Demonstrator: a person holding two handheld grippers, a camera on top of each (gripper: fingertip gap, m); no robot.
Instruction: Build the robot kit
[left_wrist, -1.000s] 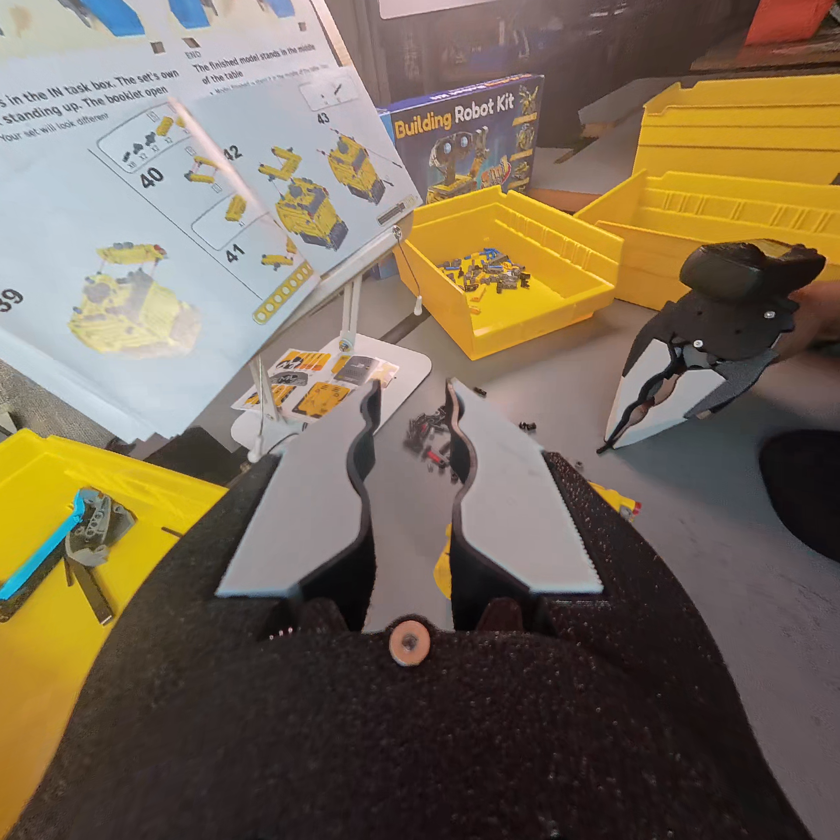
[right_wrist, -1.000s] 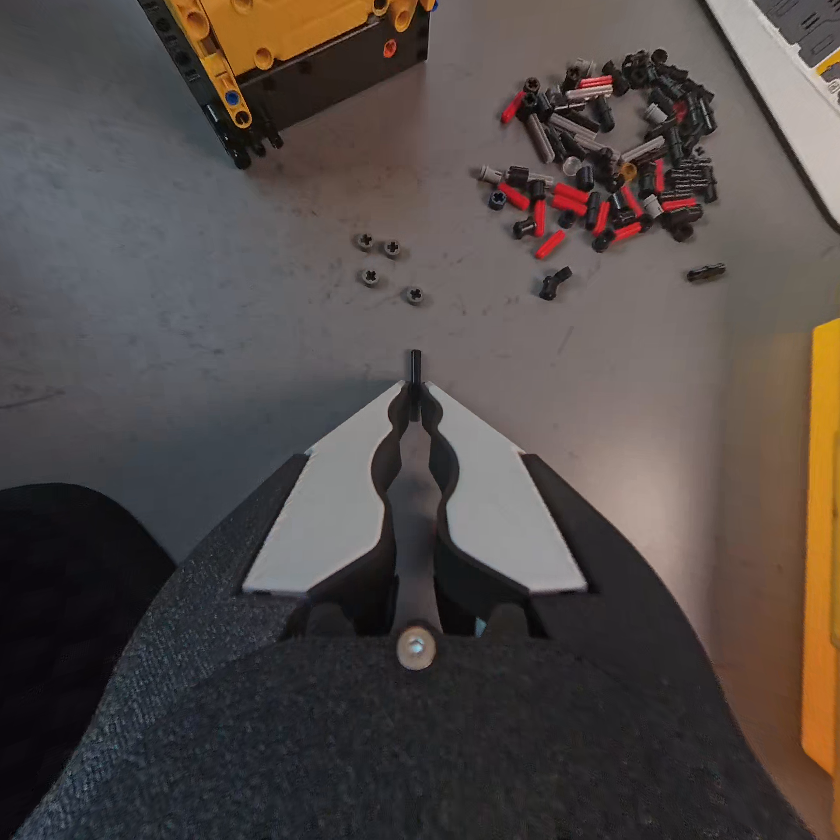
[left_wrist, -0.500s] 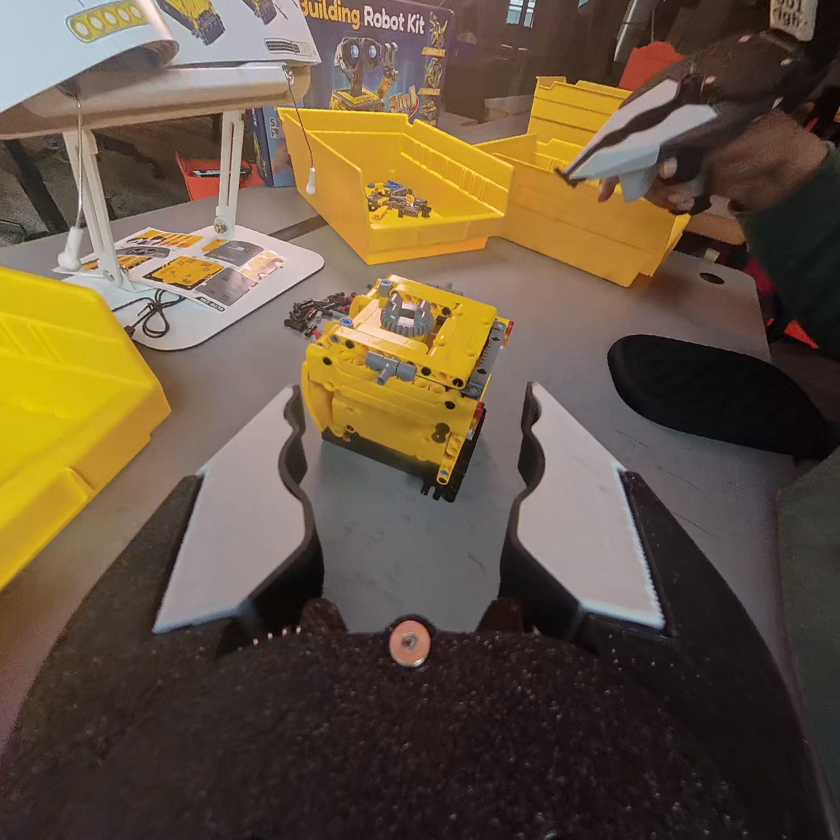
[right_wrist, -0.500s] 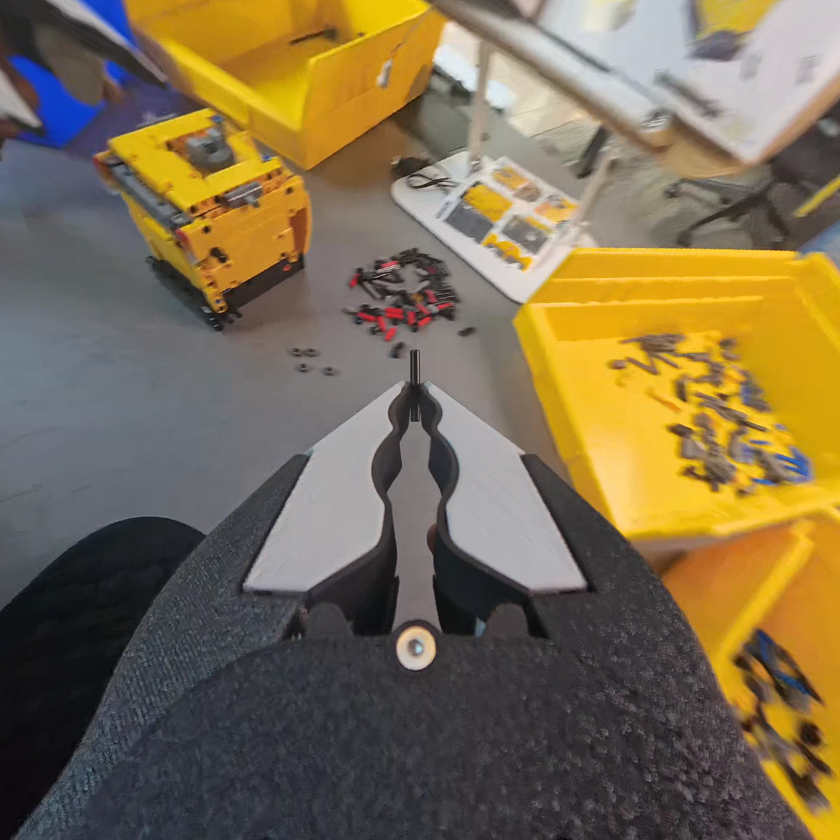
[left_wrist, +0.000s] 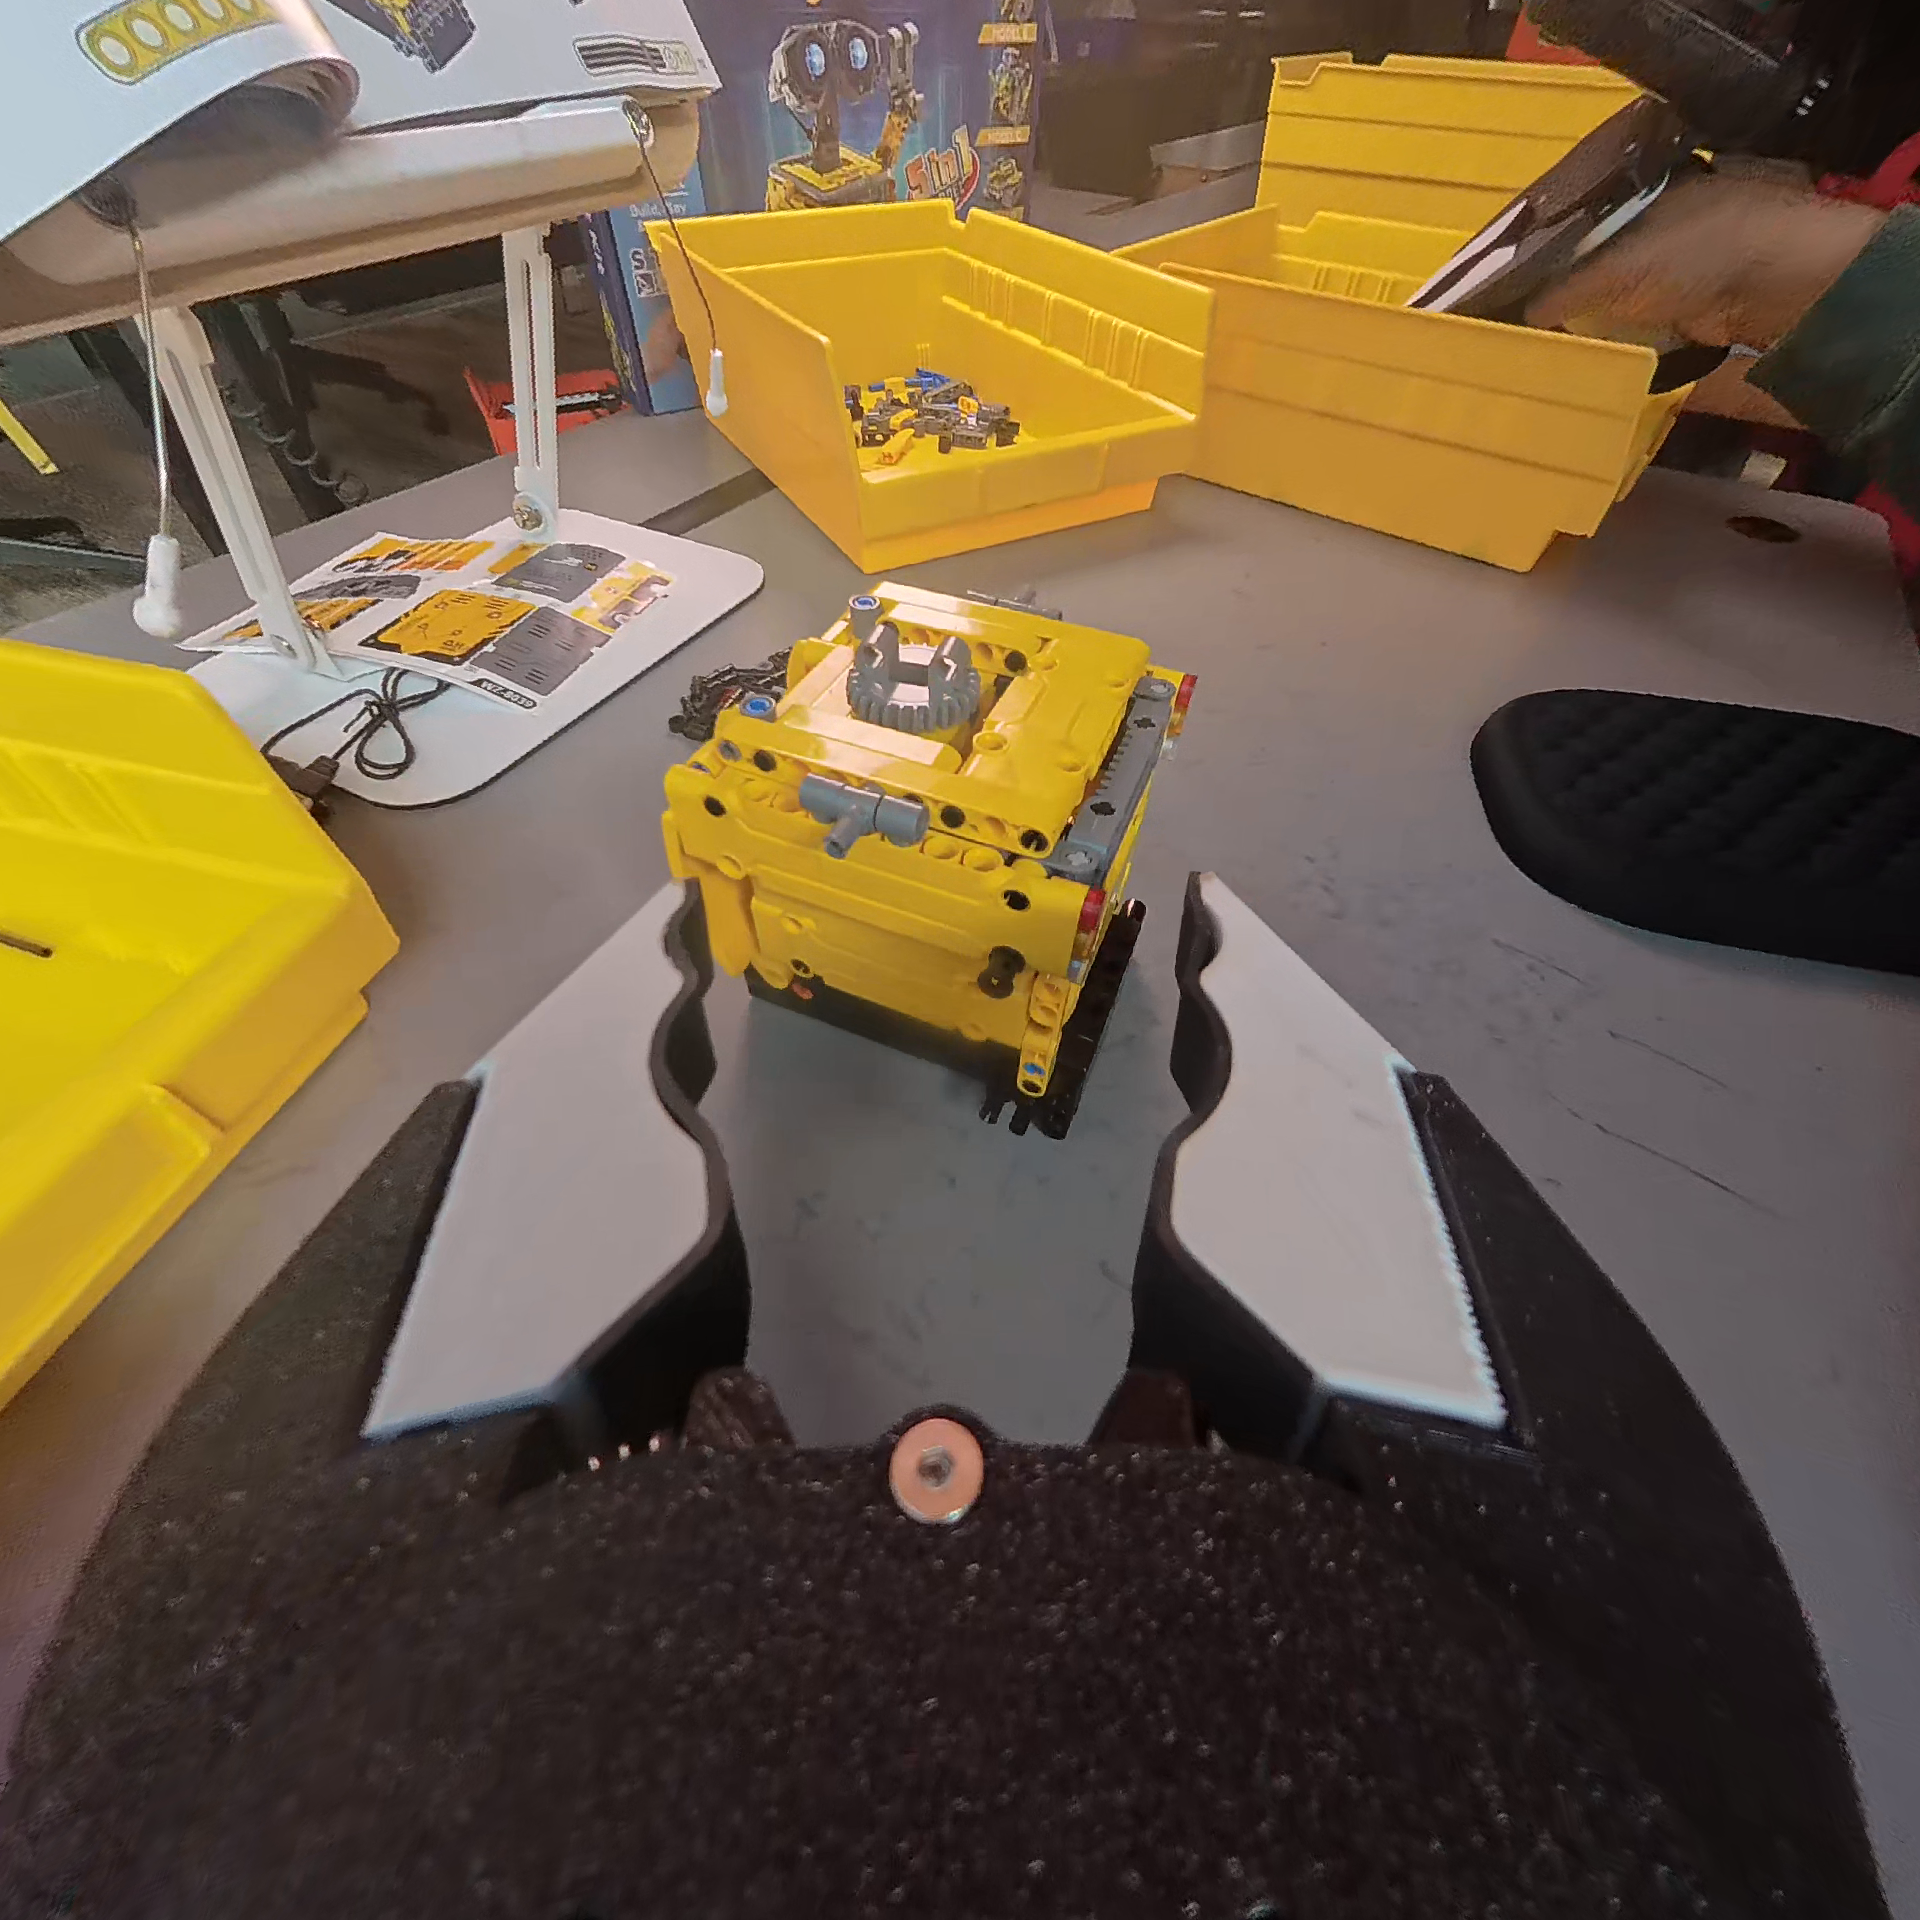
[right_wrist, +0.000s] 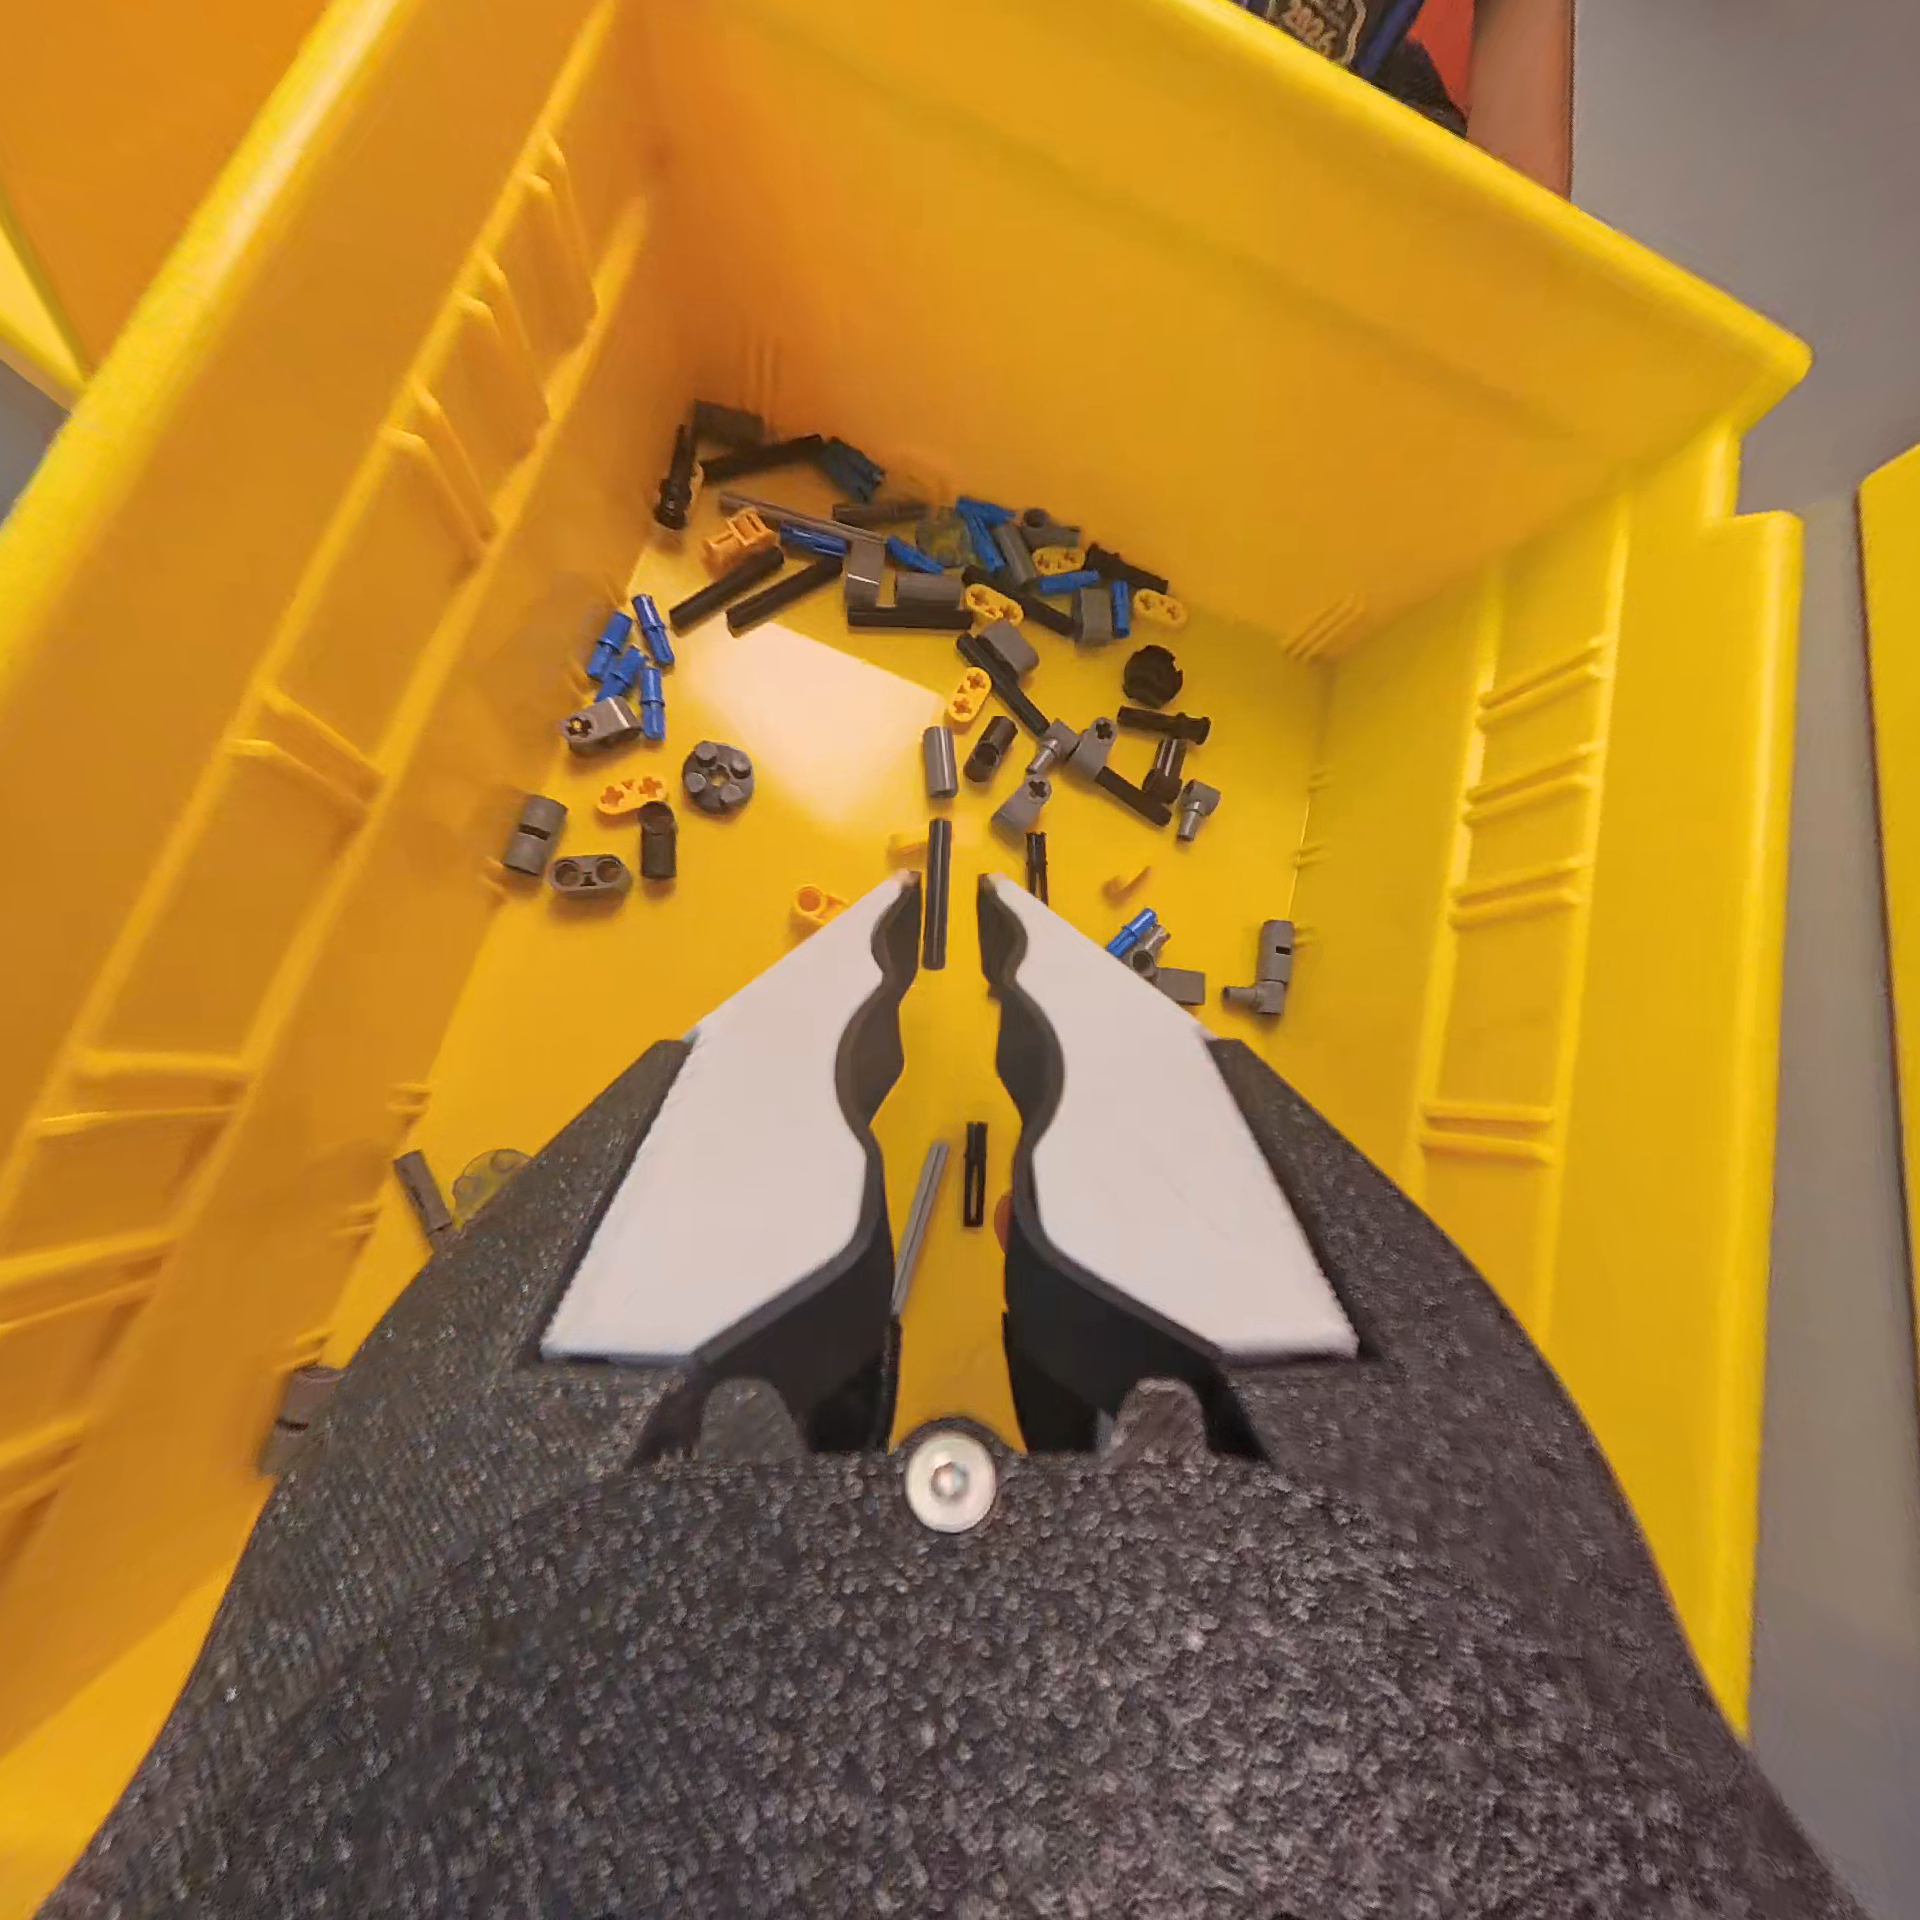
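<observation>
Two grippers parted. Left gripper (left_wrist: 935, 904) wide, straddling near end of yellow brick model (left_wrist: 914, 821) on table (left_wrist: 1351, 1091); square up first. Right gripper (right_wrist: 948, 883) released, black axle (right_wrist: 937, 891) loose between tips inside yellow bin (right_wrist: 1143, 260).

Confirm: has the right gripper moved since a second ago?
Yes. The right gripper was over the grey table by the loose pin pile; it now points down into a yellow bin of small parts, jaws slightly apart, a black pin between them.
</observation>
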